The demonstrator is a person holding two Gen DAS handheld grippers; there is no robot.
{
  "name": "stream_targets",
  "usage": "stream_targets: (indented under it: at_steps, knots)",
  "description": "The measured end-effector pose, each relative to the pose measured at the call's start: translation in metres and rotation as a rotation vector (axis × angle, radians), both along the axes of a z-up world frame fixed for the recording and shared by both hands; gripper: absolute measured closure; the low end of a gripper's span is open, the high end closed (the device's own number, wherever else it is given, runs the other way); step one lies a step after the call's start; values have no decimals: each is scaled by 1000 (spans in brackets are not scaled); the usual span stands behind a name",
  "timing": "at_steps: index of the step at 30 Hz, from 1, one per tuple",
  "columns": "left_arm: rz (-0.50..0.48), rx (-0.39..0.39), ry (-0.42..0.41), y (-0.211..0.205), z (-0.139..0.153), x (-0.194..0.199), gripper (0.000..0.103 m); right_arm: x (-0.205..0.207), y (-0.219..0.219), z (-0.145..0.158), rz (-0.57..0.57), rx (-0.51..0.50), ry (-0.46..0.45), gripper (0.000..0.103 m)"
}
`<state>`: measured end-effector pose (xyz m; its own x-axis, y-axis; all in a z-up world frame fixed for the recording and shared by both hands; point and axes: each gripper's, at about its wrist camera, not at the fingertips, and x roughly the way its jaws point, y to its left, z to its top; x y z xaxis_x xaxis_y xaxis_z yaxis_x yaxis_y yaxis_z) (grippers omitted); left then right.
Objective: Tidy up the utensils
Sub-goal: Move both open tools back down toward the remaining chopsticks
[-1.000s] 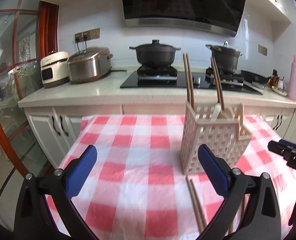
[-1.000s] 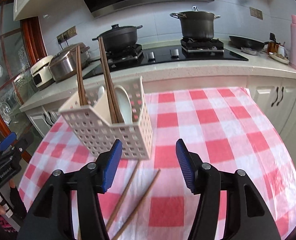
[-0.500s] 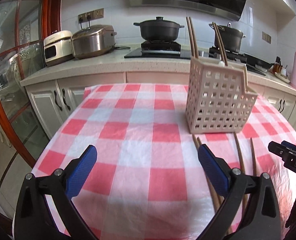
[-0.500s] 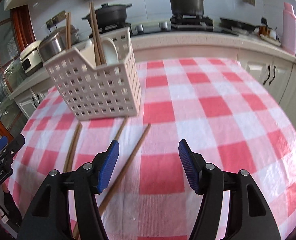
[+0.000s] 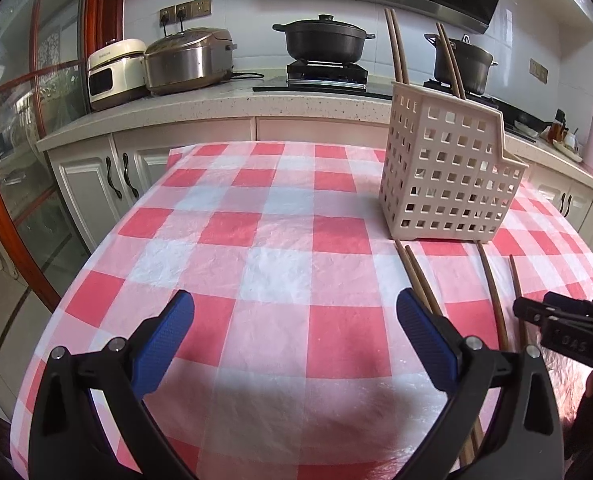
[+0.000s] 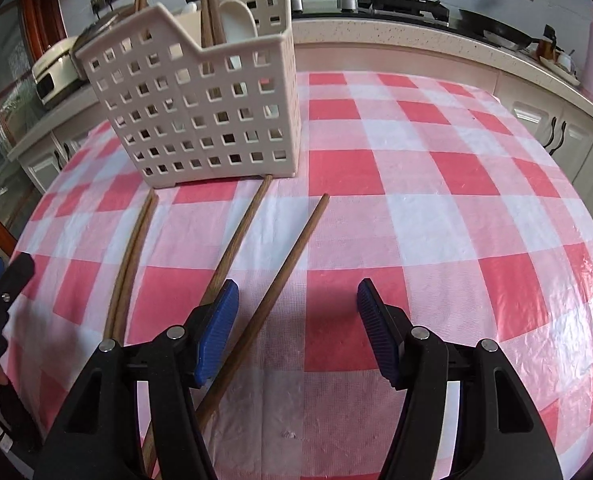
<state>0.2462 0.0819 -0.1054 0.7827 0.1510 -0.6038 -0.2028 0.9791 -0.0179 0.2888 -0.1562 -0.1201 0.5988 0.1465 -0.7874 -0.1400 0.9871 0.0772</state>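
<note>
Kitchen: a pale stone counter (image 5: pixel 224 100) runs along the back wall with a black casserole pot (image 5: pixel 323 42) on the hob, a steel rice cooker (image 5: pixel 188 60) and a white appliance (image 5: pixel 114 68) to its left. Work surface is a table under a red-and-white checked plastic cloth (image 5: pixel 272 248); it looks thin and crinkled, so it may slide or bunch if dragged on. On it stands a cream perforated utensil caddy (image 6: pixel 200 104), upright, already holding several chopsticks and a white spoon-like piece. Four loose wooden chopsticks lie flat on the cloth in front of the caddy: a touching pair (image 6: pixel 130 264) on the left, and two single sticks (image 6: pixel 292 256) fanned apart beside them, the nearer single running up to the caddy's base. Judgement: sticks are light, stiff, smooth and round, likely to roll or pivot if pinched at one end; take hold near mid-length, across the shaft. Right gripper (image 6: pixel 296 312) is spread wide and empty, low over the cloth, with one single stick passing between its blue pads and not pressed. Left gripper (image 5: pixel 294 320) is likewise wide apart, nothing between its pads, over bare cloth left of the touching pair.
</note>
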Motion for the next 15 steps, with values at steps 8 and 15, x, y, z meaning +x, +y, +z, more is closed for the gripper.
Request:
stream_targets:
  at_steps: [8,15]
  knots:
    - [-9,-22,2,2,-1,1,5,11,11,-2,-8,-84,-1,47]
    - [-23,-18,21,-1,-3,3,5,4,19,0,42,-92,-20,79]
